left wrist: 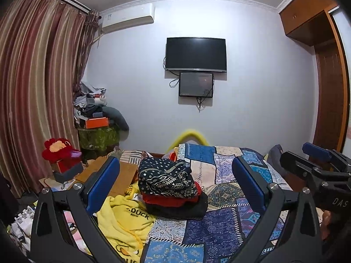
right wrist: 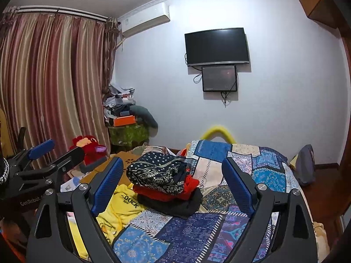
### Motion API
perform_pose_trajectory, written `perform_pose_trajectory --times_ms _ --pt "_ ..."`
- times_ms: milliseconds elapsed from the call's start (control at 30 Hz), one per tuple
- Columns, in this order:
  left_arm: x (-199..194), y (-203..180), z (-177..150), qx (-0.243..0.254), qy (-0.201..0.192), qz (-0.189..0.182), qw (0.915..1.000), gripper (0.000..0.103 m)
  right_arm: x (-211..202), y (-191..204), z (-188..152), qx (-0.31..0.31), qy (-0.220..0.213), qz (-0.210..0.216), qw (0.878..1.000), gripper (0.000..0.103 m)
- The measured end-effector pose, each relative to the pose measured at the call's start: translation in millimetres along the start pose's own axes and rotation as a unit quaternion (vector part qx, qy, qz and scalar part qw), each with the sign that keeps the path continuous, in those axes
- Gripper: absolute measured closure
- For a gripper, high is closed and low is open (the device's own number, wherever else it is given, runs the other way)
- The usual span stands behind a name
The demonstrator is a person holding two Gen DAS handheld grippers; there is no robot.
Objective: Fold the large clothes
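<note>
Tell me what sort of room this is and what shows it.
A bedroom, most likely: a bed under a patchwork bedspread with a stack of folded clothes on it, a television mounted on the facing wall, and long striped curtains at one side.

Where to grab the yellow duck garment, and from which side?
Judgement call: take the yellow garment at its bunched near edge, coming in from the left, clear of the folded stack that sits against its right side. It lies crumpled, not flat, so a raised fold suits a pinch. Both grippers are open and empty.
</note>
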State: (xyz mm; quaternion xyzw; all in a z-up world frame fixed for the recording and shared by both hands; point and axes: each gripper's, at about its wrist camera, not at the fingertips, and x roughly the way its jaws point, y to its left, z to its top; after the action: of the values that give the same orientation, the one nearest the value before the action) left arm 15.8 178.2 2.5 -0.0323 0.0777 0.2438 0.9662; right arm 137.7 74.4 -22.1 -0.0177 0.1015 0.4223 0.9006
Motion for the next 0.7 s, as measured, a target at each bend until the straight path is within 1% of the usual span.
perform_pose_trajectory --times_ms 367,467,700 --pt "-0.7 -1.3 0.3 0.000 0.000 -0.002 1.0000 0.000 -3.8 -3.4 1.9 0.007 -0.004 0.000 1.000 0.013" --pt "-0.9 -1.6 0.4 -0.002 0.001 -0.011 0.9999 0.000 -3.8 -4.7 1.7 0.010 -0.005 -0.001 1.000 0.013" --pt "-1.1 -2.4 0.7 -0.005 0.003 -0.017 0.9998 0.000 -5.0 -5.8 1.0 0.015 -0.009 -0.002 1.000 0.013"
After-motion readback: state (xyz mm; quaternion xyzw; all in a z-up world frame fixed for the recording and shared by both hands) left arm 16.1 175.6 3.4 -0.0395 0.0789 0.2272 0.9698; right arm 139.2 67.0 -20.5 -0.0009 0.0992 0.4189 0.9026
